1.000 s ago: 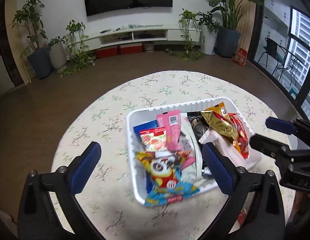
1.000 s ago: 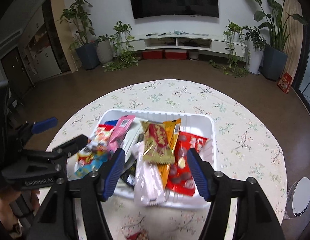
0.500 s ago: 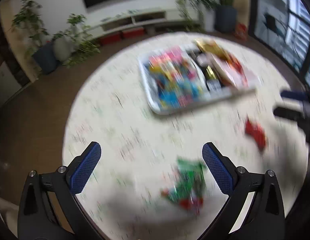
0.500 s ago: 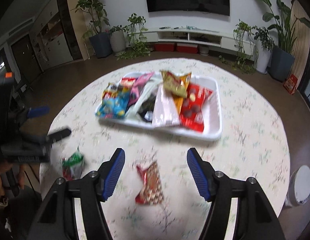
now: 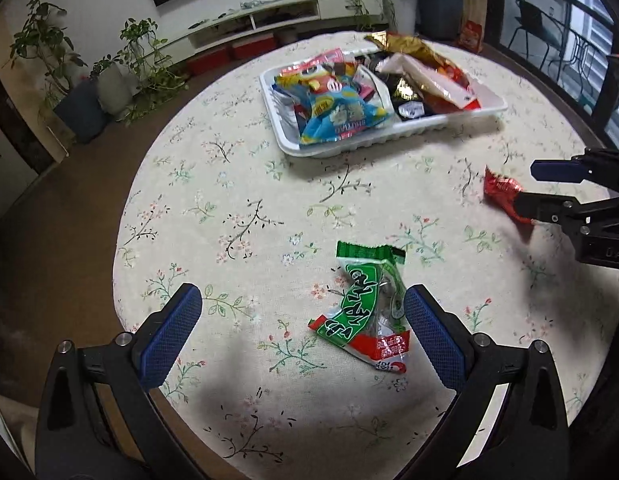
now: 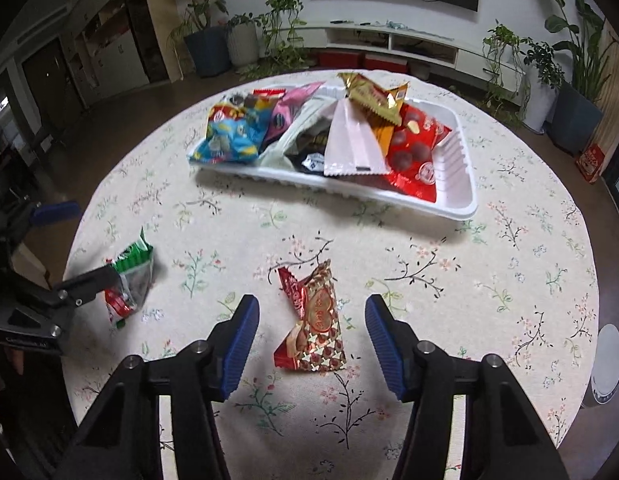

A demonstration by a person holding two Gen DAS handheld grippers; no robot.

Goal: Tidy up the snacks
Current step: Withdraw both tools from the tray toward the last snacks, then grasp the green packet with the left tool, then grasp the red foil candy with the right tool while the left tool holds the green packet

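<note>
Red-wrapped snack (image 6: 313, 320) on the tabletop (image 6: 509, 280) is bracketed untouched by the closing right tool (image 6: 311, 338), the green packet (image 5: 365, 304) by the wide left tool (image 5: 297, 324); pinching and carrying to the tray (image 6: 457, 168) are judged next.

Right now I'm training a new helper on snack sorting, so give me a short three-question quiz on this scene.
1. True or false: the green packet lies inside the tray.
2. Which packet lies between the right gripper's fingers? A) blue bag B) red packet C) white pouch
3. Fill in: the left gripper is ____, its right-hand pad beside the green packet.

Key
1. False: it lies on the tablecloth, apart from the tray.
2. B. The jaws are closing, with their pads still clear of it.
3. Open.
</note>
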